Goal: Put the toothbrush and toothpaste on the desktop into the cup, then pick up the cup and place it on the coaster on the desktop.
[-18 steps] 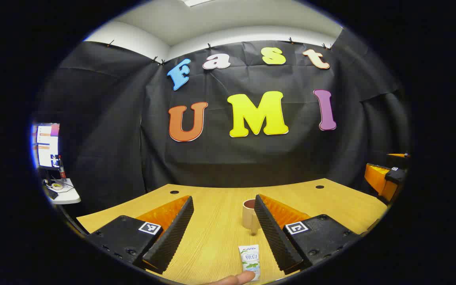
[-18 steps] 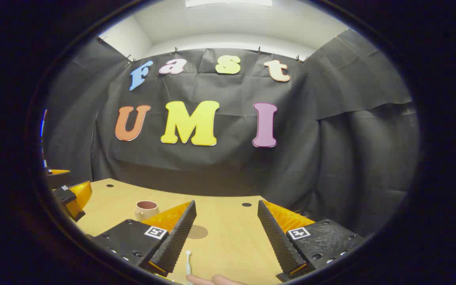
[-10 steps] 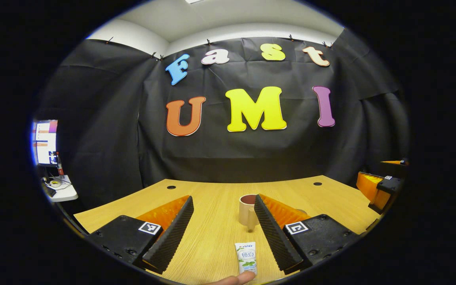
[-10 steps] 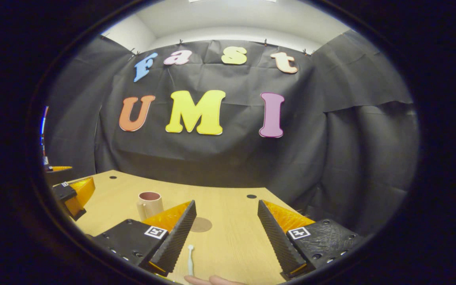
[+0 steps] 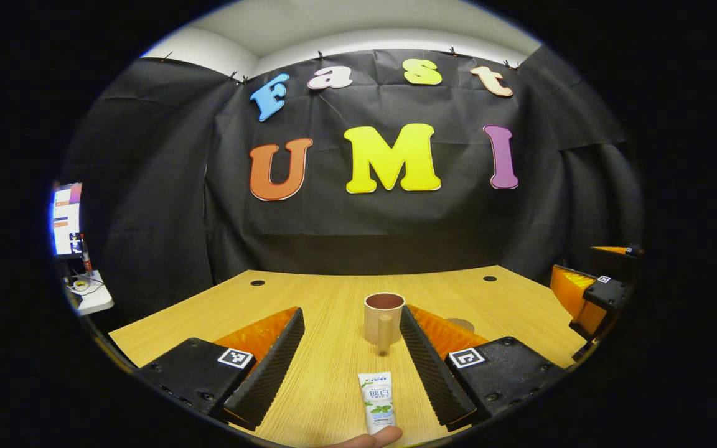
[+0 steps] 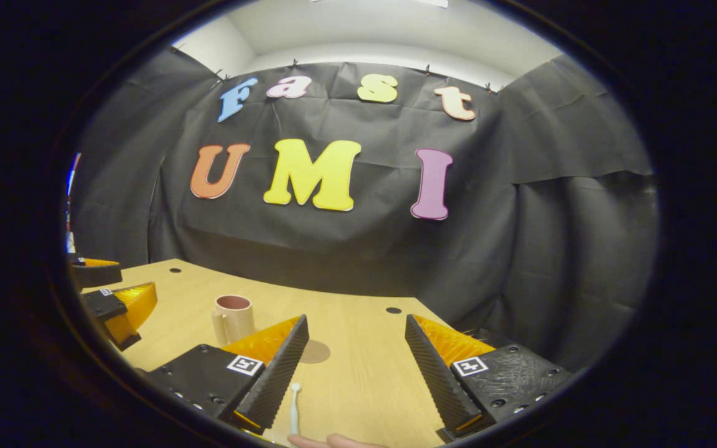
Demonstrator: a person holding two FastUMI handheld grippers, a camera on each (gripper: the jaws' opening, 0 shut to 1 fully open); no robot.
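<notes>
While both jaws gape, toothpaste [image 5: 378,401] lies flat, cup [image 5: 383,318] upright beyond.

— Black cloth [image 5: 358,236] draped all round, clipped up under a white ceiling [image 6: 358,31]?
— Yes. Light wooden desk [image 5: 309,298] with round cable holes; small white side table [image 5: 92,300] and lit screen [image 5: 66,218] far left.

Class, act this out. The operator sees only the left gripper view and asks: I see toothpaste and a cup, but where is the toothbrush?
Observer: The toothbrush lies on the desk between the fingers of the right tongs, close to the finger on that view's left.
Operator: Are those tongs open?
Observer: Yes, wide open, holding nothing.
Operator: Anything else near it?
Observer: A person's fingertip, by its near end.
</notes>
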